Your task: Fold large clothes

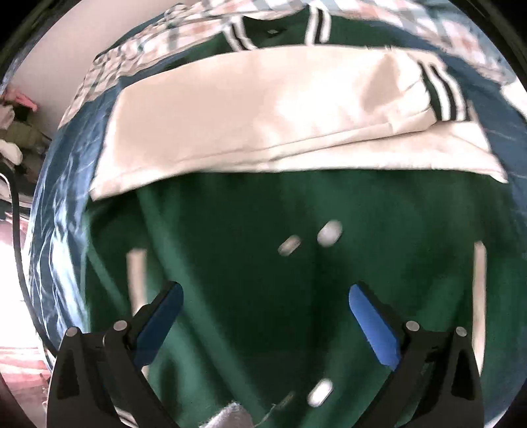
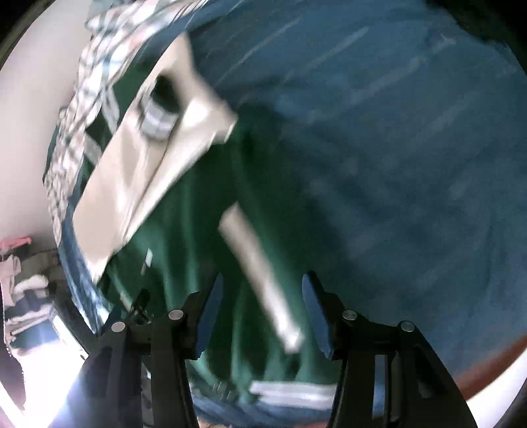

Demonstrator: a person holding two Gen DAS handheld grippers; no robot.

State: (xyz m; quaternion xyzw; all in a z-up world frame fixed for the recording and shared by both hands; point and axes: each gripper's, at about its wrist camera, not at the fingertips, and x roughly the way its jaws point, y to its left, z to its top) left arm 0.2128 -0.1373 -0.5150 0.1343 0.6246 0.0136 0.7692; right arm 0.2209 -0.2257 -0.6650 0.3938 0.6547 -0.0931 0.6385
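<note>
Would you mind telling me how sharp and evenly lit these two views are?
Left wrist view: mild motion blur on the green jacket, cream sleeve glaring pale. Right wrist view: heavier streaking across the blue bedsheet, blown-out glare at lower left; both are fisheye-curved.

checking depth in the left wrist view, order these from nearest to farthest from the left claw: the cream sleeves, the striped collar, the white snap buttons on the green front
1. white snap buttons, on the green jacket front just ahead of the left claw, slightly right of centre
2. cream sleeves, folded across the jacket's middle
3. striped collar, at the top, by the plaid cloth
</note>
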